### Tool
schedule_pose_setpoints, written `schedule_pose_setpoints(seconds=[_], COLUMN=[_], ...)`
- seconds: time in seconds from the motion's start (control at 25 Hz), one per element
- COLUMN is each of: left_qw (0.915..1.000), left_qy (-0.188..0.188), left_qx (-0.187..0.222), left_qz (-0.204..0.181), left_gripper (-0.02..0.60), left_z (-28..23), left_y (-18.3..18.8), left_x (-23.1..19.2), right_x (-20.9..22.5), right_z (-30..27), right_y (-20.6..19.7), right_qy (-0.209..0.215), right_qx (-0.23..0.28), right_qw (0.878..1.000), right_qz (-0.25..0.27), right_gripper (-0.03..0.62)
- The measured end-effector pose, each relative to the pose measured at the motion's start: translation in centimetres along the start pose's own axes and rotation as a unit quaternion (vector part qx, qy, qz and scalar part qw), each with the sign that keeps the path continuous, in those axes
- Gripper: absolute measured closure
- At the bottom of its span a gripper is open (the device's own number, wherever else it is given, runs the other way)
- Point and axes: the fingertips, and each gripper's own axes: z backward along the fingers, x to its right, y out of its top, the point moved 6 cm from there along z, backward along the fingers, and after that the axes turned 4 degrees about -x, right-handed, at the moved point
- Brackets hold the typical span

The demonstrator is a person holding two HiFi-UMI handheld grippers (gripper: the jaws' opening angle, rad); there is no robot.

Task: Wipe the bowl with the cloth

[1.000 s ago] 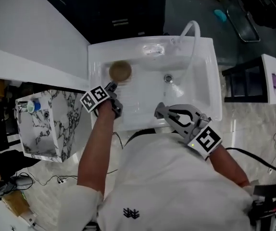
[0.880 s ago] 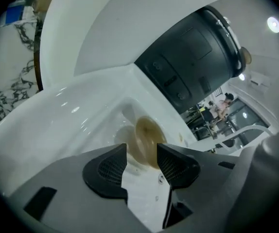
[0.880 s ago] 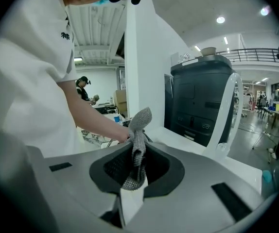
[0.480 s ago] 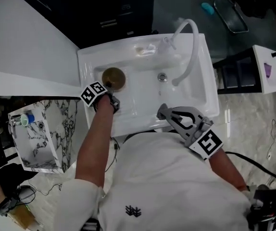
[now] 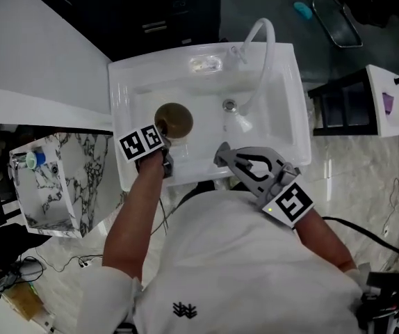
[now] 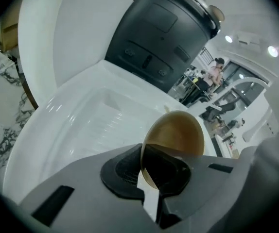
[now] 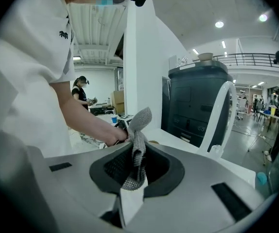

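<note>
Count: one brown bowl, one grey cloth, two grippers, one white sink, one hose tap.

The left gripper is clamped on the bowl's near rim. The rim is seen pinched between the pads in the left gripper view, and the bowl is tipped up on edge in the sink's left half.

Delta vs a second ago: those jaws were apart beside the bowl and have just been closing on it. The bowl is now seen nearer the sink's front edge.

The right gripper is closed on the cloth and held over the sink's near rim, clear of the bowl. The left forearm is stretched forward and angled down; the right is tucked close to the torso.
</note>
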Motion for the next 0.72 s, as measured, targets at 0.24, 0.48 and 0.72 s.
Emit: schedule_pose_setpoints(seconds=[0.24,0.48,0.72], left_qw=[0.9999,0.9999,0.9995], left_qy=[-0.007,0.005,0.03], left_qx=[0.003,0.014,0.013], left_qz=[-0.012,0.002,-0.003], left_gripper=[0.565,0.565,0.565], left_z=[4.0,5.9,6.3], left_y=[-4.1,-6.4,-8.2], left_x=[6.3,10.0,11.6], right_x=[0.2,-0.4,-1.5], right_z=[-1.2,-4.3,-6.7], right_y=[0.1,-1.8,-5.2], right_qy=[0.02,0.02,0.011], right_qx=[-0.004,-0.054,-0.145], right_qw=[0.997,0.975,0.926], right_qz=[0.073,0.213,0.348], right_gripper=[0.551,0.551,0.551])
